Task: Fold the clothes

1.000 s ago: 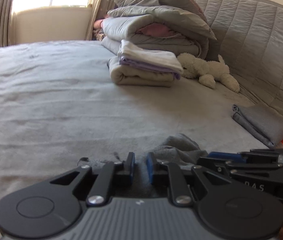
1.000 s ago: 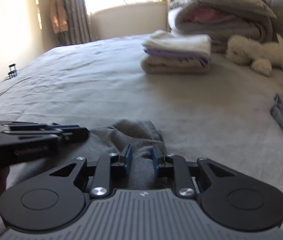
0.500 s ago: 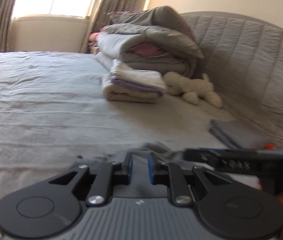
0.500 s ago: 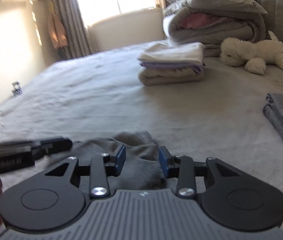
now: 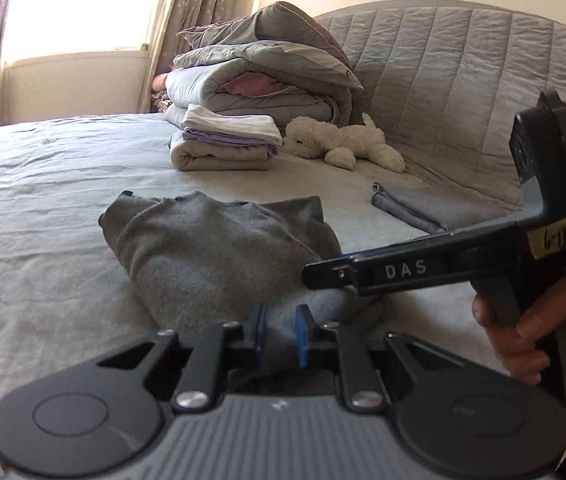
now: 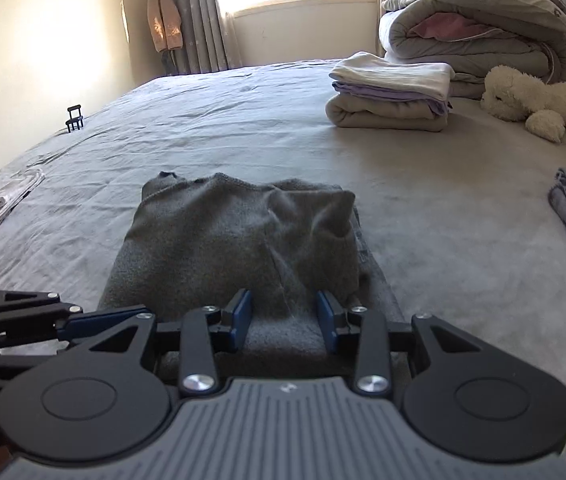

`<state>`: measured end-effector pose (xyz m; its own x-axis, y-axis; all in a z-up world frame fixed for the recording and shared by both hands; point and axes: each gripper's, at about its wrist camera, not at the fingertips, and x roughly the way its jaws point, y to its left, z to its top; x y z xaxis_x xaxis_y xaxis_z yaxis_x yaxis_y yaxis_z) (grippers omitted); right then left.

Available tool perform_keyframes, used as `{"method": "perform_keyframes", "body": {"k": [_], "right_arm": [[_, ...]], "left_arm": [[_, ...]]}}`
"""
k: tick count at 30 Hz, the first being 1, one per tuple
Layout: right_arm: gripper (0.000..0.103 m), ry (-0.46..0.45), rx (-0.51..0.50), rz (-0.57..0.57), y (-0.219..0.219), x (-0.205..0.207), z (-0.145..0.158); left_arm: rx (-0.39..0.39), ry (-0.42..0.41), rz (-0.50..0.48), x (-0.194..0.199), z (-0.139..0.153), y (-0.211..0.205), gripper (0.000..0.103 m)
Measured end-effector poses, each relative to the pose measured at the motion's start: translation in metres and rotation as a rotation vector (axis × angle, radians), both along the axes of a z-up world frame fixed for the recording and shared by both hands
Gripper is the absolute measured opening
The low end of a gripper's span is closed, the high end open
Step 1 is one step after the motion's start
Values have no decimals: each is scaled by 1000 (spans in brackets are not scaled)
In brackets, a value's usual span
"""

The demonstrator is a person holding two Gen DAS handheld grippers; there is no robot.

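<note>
The grey sweater (image 6: 239,240) lies folded in a bundle on the bed (image 6: 443,208), near its front edge. The right gripper (image 6: 284,321) has its fingers spread around the sweater's near hem; the left gripper (image 5: 279,332) sits just beside it, fingers slightly parted with fabric between. Farther off, toward the headboard (image 5: 463,72), sit folded towels (image 6: 391,92) and a plush dog (image 6: 539,100).
</note>
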<state>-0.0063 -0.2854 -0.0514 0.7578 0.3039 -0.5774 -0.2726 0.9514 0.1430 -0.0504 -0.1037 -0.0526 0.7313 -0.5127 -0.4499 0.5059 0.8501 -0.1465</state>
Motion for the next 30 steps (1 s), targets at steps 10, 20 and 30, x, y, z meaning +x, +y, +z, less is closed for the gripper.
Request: {"method": "perform_keyframes", "body": {"k": [10,20,30], "right_arm": [[37,-63,90,-82,-15,14,24],[24,-6,38,-92,4,57,10],[17,54,236,-150,-37,69,12]], "left_arm": [[0,-37,-66,15,19,-1,17],[6,-16,-162,12,-1,-11,18],[-89,1,-239,32,6,-35,18]]}}
